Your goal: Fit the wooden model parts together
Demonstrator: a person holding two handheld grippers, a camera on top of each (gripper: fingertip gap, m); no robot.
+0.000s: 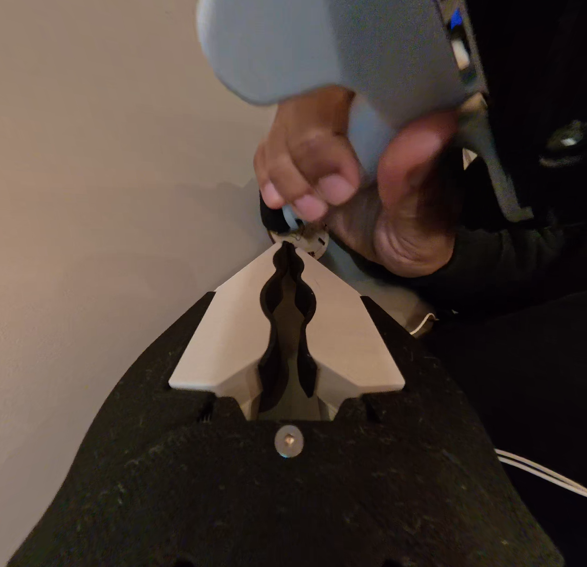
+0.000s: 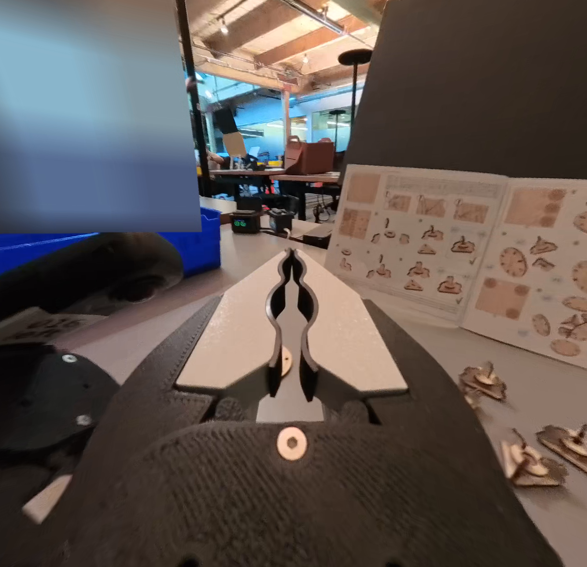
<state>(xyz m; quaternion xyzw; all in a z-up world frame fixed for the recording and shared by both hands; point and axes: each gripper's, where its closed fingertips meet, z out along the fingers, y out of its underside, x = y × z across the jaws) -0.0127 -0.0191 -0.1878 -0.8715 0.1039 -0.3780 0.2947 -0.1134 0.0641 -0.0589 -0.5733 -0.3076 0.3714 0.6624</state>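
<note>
Currently both claws are clenched with nothing between the pads. All places below are relative to the right claw (image 2: pixel 291 253).

- Right claw: tips meet on air, low over the tabletop (image 2: pixel 254 265). A small round wooden disc (image 2: pixel 286 364) lies on the tabletop under it, seen through the gap behind the tips and not gripped.
- Right of it: an open instruction sheet (image 2: pixel 444 250), propped against a dark panel (image 2: pixel 476 91).
- Right and nearer the camera: three small wooden assemblies (image 2: pixel 482 383), (image 2: pixel 533 469), (image 2: pixel 568 440) lie on the tabletop, well apart from the tips.
- Left of it: a blue bin (image 2: pixel 197 250), with a blurred dark rounded thing (image 2: pixel 111 265) in front of it that I can't identify.
- Beyond it: a small black device with a green display (image 2: pixel 244 223).

Left claw (image 1: pixel 287 246): tips shut, nothing visible in the grip. It points at the underside of a grey gripper body (image 1: pixel 333 43), probably the right one, gripped by a hand (image 1: pixel 349 186) in a black sleeve. A pale round slotted piece (image 1: pixel 313 242) sits just past the left tips, below that hand's fingers. I can't tell whether the tips touch it. A white cable (image 1: pixel 540 475) runs off at the lower right.
</note>
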